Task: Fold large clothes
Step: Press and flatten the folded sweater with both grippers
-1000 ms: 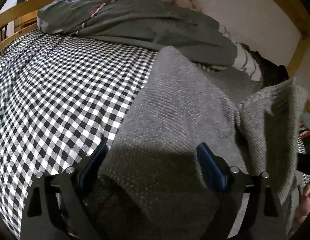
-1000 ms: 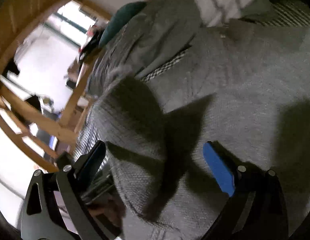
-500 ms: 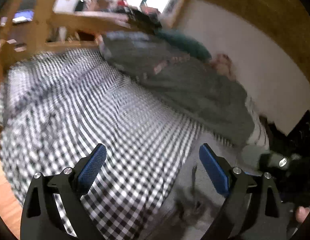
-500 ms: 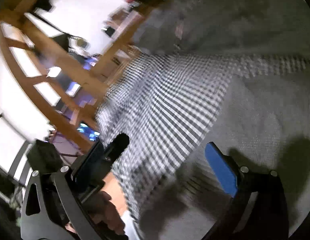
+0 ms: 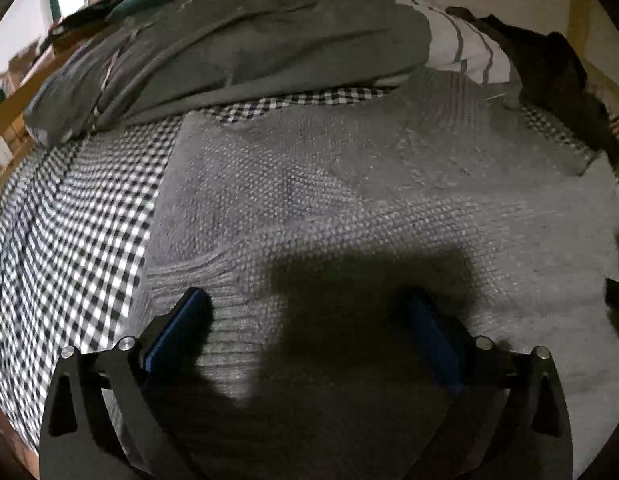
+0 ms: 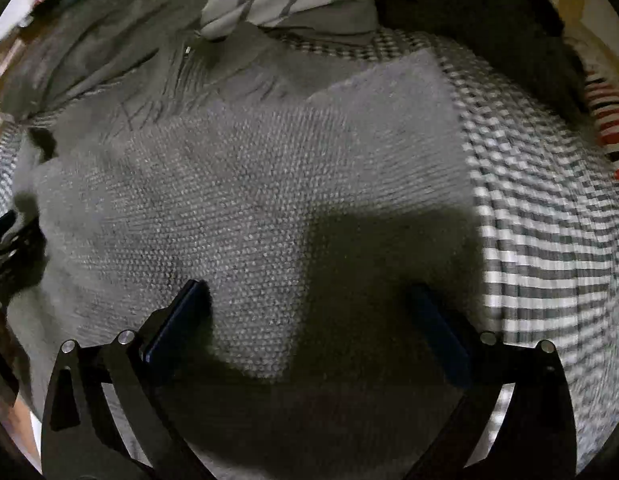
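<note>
Left wrist view: left gripper (image 5: 301, 320) jaws just opening, now spread wide, nothing held.
Right gripper (image 6: 309, 312): spread wide, empty.
Sweater (image 5: 349, 208): flat on checked sheet (image 5: 89, 220), beneath and ahead of fingertips.
Risk: pinching one layer only, likely dragging the fold crooked.

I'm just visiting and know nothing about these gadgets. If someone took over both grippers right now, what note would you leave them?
Left gripper: jaws wide and just been opening, nothing clamped, above the ribbed hem.
Right gripper: open, empty.
Grey knit sweater: spread on the checked bedsheet, with what looks like a sleeve laid across the body.
Crumpled grey duvet lies behind.
Left: further folds; none gripped yet.
</note>
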### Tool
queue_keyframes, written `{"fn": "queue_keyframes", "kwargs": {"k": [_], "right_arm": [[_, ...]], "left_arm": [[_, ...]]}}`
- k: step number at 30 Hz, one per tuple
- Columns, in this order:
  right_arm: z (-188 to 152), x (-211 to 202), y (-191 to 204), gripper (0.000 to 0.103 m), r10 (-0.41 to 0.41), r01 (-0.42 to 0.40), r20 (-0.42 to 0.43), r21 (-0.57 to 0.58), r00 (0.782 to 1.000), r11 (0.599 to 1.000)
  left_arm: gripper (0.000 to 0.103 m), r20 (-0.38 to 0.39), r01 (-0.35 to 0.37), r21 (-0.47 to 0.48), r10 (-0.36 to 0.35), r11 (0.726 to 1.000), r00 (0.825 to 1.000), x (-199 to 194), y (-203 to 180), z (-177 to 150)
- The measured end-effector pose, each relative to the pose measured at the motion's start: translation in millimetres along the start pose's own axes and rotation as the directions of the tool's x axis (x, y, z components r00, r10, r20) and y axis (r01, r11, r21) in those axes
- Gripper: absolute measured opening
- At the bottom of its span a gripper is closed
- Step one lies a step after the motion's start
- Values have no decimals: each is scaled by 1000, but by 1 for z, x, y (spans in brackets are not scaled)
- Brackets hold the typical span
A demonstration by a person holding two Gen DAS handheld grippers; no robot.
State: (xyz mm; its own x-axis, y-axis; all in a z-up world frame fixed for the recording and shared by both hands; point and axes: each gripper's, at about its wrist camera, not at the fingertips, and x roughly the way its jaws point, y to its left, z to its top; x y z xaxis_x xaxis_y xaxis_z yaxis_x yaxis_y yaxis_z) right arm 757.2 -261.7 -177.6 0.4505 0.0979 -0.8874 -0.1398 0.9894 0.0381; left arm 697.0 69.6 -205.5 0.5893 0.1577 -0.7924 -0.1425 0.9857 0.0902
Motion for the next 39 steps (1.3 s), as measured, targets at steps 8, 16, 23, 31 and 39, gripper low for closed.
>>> {"fn": "queue_keyframes", "kwargs": {"k": [8, 16, 23, 31, 39], "right_arm": [[-49, -54, 28, 100, -10, 13, 48, -68, 999, 998], [-86, -70, 29, 100, -16, 19, 87, -35, 996, 999], [-166, -72, 47, 101, -22, 20, -23, -100, 999, 995], [-189, -93, 31, 100, -26, 30, 54, -64, 998, 998], [-247, -77, 45, 101, -163, 176, 86, -168, 983, 970]], "left_arm": [[98, 54, 0, 20, -2, 1000, 999, -48, 6, -26], [98, 70, 10, 35, -13, 999, 997, -66, 8, -55], [98, -11, 9, 158, -7, 987, 1000, -81, -10, -121], [98, 13, 75, 30, -75, 997, 997, -94, 7, -143], [98, 6, 69, 74, -70, 995, 998, -109, 13, -196]]}}
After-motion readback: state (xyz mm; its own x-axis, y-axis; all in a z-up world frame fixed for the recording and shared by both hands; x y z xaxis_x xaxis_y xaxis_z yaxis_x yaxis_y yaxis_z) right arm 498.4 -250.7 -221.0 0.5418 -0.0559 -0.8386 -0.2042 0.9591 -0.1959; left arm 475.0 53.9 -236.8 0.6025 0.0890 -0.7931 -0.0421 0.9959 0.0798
